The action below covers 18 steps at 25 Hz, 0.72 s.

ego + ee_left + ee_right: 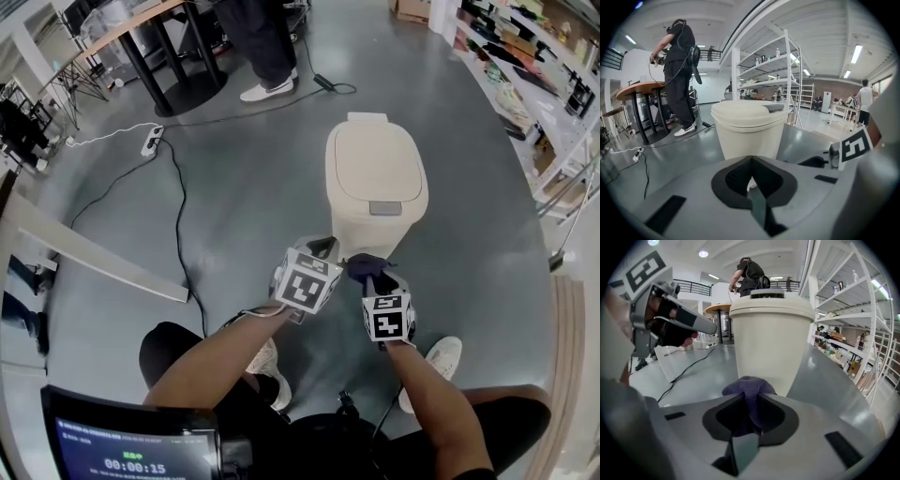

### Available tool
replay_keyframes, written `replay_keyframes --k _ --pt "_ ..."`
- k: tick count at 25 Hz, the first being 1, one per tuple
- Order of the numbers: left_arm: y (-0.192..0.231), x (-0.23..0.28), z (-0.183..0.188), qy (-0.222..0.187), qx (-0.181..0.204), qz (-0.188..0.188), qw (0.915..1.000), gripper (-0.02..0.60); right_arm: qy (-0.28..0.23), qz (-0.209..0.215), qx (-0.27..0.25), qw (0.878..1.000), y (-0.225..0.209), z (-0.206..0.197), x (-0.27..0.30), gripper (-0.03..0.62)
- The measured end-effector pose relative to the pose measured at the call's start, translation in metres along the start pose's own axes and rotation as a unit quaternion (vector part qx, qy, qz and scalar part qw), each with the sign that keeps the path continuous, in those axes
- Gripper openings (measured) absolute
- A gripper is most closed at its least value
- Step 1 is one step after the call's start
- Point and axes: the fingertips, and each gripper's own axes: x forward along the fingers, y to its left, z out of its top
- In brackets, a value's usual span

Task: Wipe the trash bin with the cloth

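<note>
Here, cloth (749, 386) clamped in right hand-held gripper (749, 398)

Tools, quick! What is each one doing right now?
Left tool: closed, empty.
Right tool: closed, holding the purple cloth.

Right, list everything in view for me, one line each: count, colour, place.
trash bin: one, cream, lid shut, on the grey floor just ahead of the tongs
cloth: one, purple, pinched in the right tongs
cables: several, mostly black, across the floor at left
power strip: one, white, on the floor, far left
board: one, white, lying on the floor at left
table: one, brown top, black legs, beyond the bin
standing person: one, dark clothes, white shoes, by the table
shelving: one run, white, along the right
screen: one, dark, bottom left
left tongs: grey, shut, empty
right tongs: grey, shut on the cloth
</note>
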Motion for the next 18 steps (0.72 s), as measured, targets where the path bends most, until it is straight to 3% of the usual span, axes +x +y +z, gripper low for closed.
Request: replay_keyframes --k 5,9,13,18 --pt "0.018 -0.010 -0.015 0.014 -0.016 0.012 0.9997 -0.003 0.022 0.045 -0.051 0.997 0.044 0.003 0.024 0.074" --pt "0.030 -0.019 -0.023 0.016 -0.022 0.019 0.9995 -0.003 0.035 0.063 -0.060 0.996 0.065 0.003 0.048 0.074" --pt "0.043 -0.022 -0.028 0.019 -0.021 0.029 0.9992 -0.003 0.056 0.059 -0.066 0.994 0.071 -0.004 0.073 0.074" --pt "0.044 -0.018 -0.030 0.022 -0.027 0.026 0.9990 -0.003 0.082 0.032 -0.054 0.995 0.045 -0.021 0.093 0.074"
